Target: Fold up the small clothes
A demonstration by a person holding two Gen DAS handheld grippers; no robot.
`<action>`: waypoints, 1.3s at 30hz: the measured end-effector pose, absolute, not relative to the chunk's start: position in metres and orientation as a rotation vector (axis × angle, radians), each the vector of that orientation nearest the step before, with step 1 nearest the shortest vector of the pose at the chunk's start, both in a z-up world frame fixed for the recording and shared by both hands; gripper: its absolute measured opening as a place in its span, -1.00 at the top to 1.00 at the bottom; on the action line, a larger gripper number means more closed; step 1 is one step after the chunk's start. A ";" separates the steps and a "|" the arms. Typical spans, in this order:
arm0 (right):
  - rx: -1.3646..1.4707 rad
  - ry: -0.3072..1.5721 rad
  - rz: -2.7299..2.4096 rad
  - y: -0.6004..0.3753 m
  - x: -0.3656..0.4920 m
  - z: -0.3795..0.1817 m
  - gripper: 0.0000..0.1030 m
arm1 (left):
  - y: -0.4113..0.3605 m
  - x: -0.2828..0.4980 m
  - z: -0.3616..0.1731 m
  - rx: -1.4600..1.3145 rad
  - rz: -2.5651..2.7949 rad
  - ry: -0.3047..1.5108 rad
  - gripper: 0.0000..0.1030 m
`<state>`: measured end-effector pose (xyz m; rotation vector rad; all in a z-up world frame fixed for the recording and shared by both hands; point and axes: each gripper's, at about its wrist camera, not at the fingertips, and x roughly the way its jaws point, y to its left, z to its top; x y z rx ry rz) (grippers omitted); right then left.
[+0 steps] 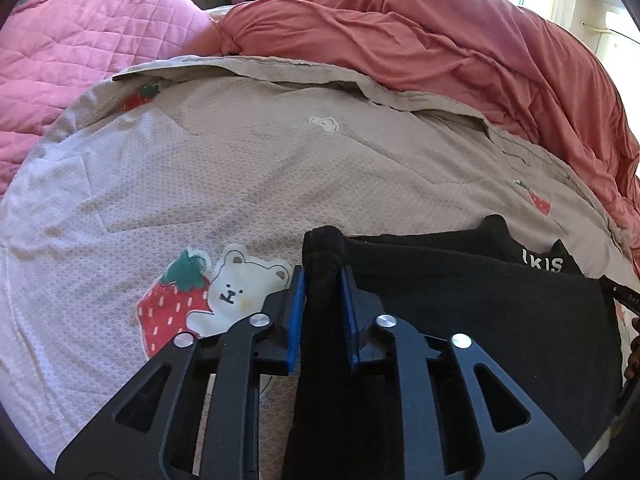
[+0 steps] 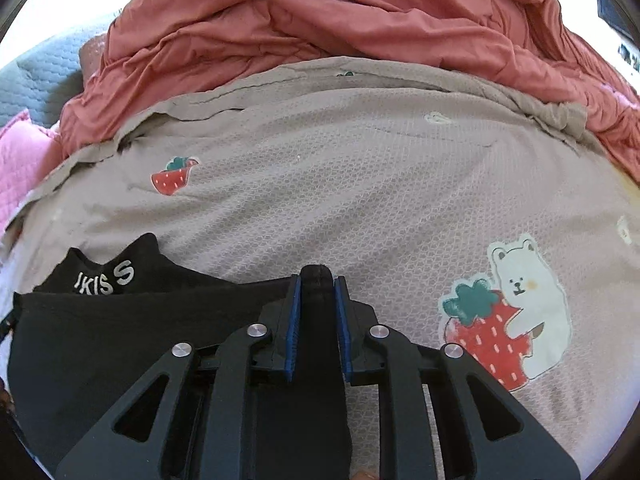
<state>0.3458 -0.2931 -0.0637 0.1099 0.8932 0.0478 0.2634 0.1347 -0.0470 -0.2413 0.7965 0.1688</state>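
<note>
- Both grippers, left (image 1: 323,276) and right (image 2: 316,284), were nearly closed, each one's blue pads pinching a bunched fold of the black garment (image 1: 480,300).
- Behind lay a rumpled coral duvet (image 1: 440,40), with a pink quilt (image 1: 80,40) to one side.
- Beneath, a beige bedspread (image 1: 240,160) carried the garment, lying flat between the grippers.
- White lettering (image 2: 105,278) marked its far edge.
- A bear-and-strawberry patch (image 2: 508,320) sat just beside the right gripper.
</note>
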 end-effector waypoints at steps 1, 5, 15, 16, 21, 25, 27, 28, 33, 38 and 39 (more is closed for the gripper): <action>0.108 0.889 0.041 -0.294 0.344 -0.062 0.57 | 0.135 0.263 -0.047 -0.241 0.171 0.803 0.70; 0.117 0.854 0.056 -0.296 0.331 -0.049 0.35 | 0.135 0.256 -0.040 -0.247 0.170 0.803 0.61; 0.078 0.749 0.148 -0.281 0.270 -0.017 -0.33 | 0.136 0.238 -0.016 -0.239 0.179 0.756 -0.05; 0.076 0.740 0.149 -0.280 0.265 -0.015 -0.33 | 0.135 0.235 -0.014 -0.234 0.185 0.753 -0.06; 0.081 0.718 0.161 -0.276 0.239 -0.010 -0.37 | 0.131 0.225 -0.004 -0.225 0.191 0.738 -0.20; 0.079 0.720 0.182 -0.272 0.222 -0.011 -0.38 | 0.123 0.213 0.006 -0.204 0.184 0.707 -0.26; 0.085 0.732 0.197 -0.271 0.216 -0.013 -0.43 | 0.120 0.209 0.009 -0.183 0.186 0.697 -0.31; 0.087 0.735 0.202 -0.270 0.213 -0.013 -0.45 | 0.118 0.206 0.011 -0.174 0.187 0.693 -0.32; 0.081 0.765 0.241 -0.260 0.201 -0.018 -0.46 | 0.110 0.193 0.012 -0.152 0.163 0.694 -0.45; 0.080 0.785 0.273 -0.251 0.190 -0.021 -0.46 | 0.100 0.179 0.008 -0.120 0.141 0.713 -0.51; 0.078 0.787 0.275 -0.250 0.189 -0.021 -0.46 | 0.098 0.176 0.006 -0.108 0.143 0.719 -0.55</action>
